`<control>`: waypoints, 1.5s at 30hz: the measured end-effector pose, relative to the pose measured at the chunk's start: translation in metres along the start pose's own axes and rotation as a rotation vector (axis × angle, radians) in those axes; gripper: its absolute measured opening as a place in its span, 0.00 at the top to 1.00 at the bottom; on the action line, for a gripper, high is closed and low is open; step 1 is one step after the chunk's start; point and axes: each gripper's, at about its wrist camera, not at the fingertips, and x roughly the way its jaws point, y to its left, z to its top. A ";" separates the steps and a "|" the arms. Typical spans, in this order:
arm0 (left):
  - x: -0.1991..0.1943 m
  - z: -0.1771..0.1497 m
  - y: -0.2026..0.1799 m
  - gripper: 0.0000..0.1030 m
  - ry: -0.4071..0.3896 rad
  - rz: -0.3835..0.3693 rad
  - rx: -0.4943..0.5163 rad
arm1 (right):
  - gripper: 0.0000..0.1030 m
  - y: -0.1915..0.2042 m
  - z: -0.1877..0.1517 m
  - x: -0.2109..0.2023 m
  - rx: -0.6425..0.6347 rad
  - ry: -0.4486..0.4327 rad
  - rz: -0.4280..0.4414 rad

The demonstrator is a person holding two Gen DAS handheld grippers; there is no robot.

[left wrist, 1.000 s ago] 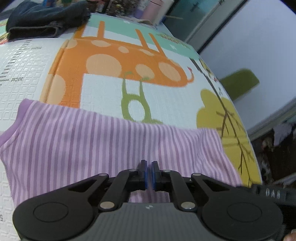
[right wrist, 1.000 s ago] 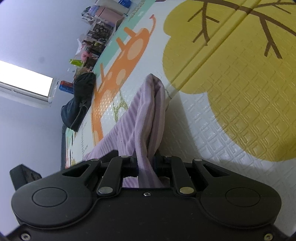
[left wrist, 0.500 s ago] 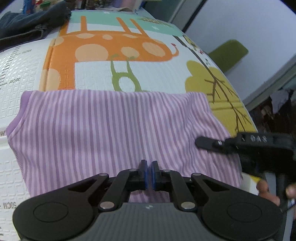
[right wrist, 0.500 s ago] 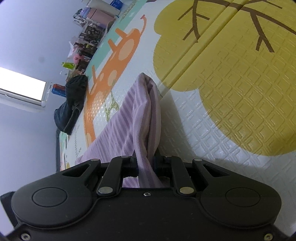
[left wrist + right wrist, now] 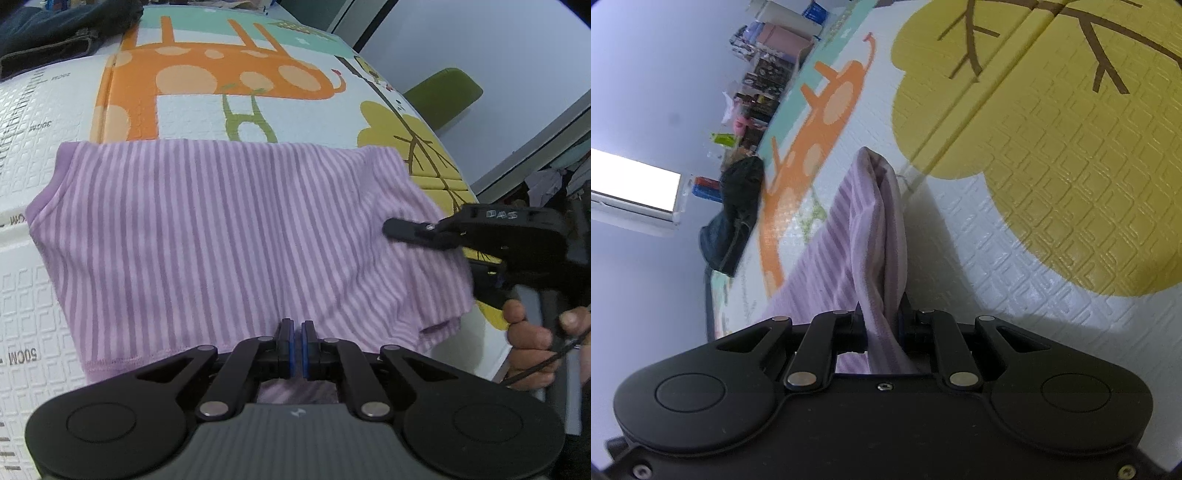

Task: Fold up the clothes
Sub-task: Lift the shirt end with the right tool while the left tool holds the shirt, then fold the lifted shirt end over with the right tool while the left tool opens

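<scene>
In my left wrist view, a dark crumpled denim garment (image 5: 55, 29) lies at the upper left of the frame on the embossed foam play mat (image 5: 33, 295), printed with an orange giraffe (image 5: 221, 74). The purple-and-lilac striped knit shirt (image 5: 221, 236) spreads flat across the middle of the frame, its hem running along the bottom just ahead of my left gripper (image 5: 295, 347), whose blue-faced pads are pressed together with only a sliver between them and no cloth in it. Toward the right edge, my right gripper (image 5: 406, 230) reaches in over the shirt's right side, a hand (image 5: 532, 343) wrapped around its handle. In my right wrist view, that gripper (image 5: 882, 328) pinches a bunched fold of the shirt (image 5: 875, 236), which rises from the jaws up the middle of the frame; the mat's yellow tree (image 5: 1052, 147) fills the right.
</scene>
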 end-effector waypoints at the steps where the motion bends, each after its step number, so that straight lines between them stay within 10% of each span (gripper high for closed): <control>1: 0.001 0.001 0.001 0.94 0.002 -0.004 -0.011 | 0.88 0.003 0.000 -0.003 -0.005 -0.002 0.016; 11: 0.003 -0.004 0.012 0.95 -0.036 -0.036 -0.058 | 0.88 0.061 -0.015 -0.025 -0.166 0.003 0.120; 31: -0.004 -0.023 0.042 0.97 -0.143 -0.154 -0.176 | 0.87 0.172 -0.090 0.013 -0.604 0.179 0.063; 45: -0.061 -0.069 0.072 0.86 -0.134 0.054 -0.159 | 0.88 0.184 -0.115 0.065 -0.638 0.349 0.051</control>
